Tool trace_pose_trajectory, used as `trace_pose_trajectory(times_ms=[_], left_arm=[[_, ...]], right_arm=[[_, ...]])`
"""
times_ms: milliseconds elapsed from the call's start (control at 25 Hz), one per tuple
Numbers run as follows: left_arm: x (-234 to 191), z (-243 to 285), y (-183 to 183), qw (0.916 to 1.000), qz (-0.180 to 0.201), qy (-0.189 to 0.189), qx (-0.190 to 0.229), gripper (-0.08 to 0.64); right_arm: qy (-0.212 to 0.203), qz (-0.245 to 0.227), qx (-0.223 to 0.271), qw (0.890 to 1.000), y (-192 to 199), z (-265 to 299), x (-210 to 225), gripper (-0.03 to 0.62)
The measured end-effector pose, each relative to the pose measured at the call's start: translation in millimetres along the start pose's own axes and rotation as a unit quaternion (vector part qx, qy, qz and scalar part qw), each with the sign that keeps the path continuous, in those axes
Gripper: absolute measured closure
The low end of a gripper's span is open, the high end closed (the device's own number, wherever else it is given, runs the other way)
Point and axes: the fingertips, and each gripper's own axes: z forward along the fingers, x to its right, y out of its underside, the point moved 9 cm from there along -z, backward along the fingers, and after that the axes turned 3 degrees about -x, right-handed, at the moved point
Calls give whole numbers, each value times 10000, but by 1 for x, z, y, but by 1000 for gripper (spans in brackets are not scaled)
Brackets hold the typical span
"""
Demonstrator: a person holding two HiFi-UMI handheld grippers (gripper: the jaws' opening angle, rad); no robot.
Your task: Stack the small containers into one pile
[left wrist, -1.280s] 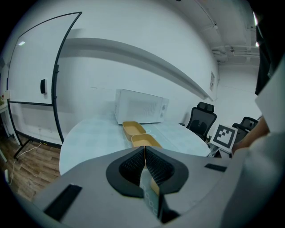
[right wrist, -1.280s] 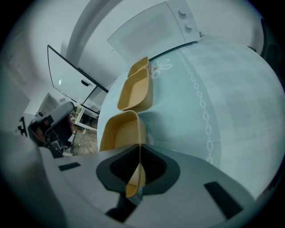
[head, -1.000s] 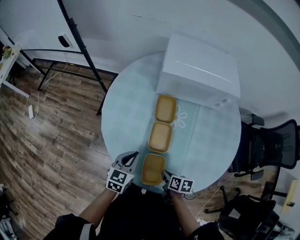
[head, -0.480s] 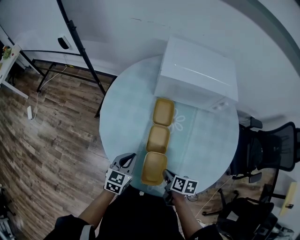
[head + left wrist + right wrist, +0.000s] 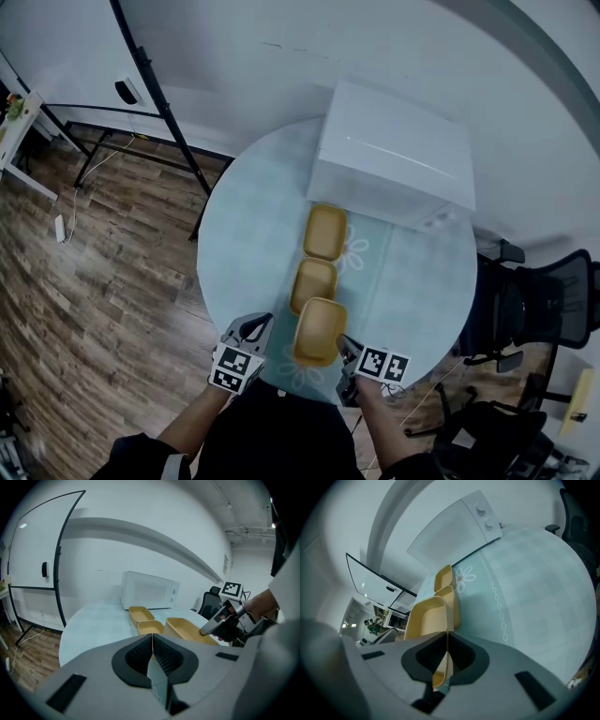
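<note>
1. Your right gripper (image 5: 343,345) has its jaws closed on the near right wall of the nearest yellow container (image 5: 320,330). In the right gripper view the thin yellow wall runs straight between the two pads, pinched tight.
2. That container sits at the near end of the row. In the head view its far end overlaps the near end of the middle container (image 5: 313,279). I cannot tell from these views whether its base rests on the table or is clear of it.
3. Your left gripper (image 5: 261,323) has its jaws pressed together with nothing between them. It sits just left of the held container, over the near edge of the table (image 5: 244,234), and is not touching the container.
4. The middle container and the far container (image 5: 325,232) lie end to end on the pale blue tablecloth, both open side up and empty.
5. The far container's end lies just in front of the white microwave (image 5: 394,155), which stands at the back of the round table.
6. In the left gripper view your right gripper shows at the right, gripping the nearest container's rim, with the other two containers lined up beyond it.
</note>
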Motion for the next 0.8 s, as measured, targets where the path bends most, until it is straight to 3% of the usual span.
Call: trace_pose_trajectory(times_ms=[800], left_arm=[[-11, 28, -20, 9999, 22, -125, -30, 546]], right_arm=[[0, -471, -62, 9989, -92, 25, -6, 560]])
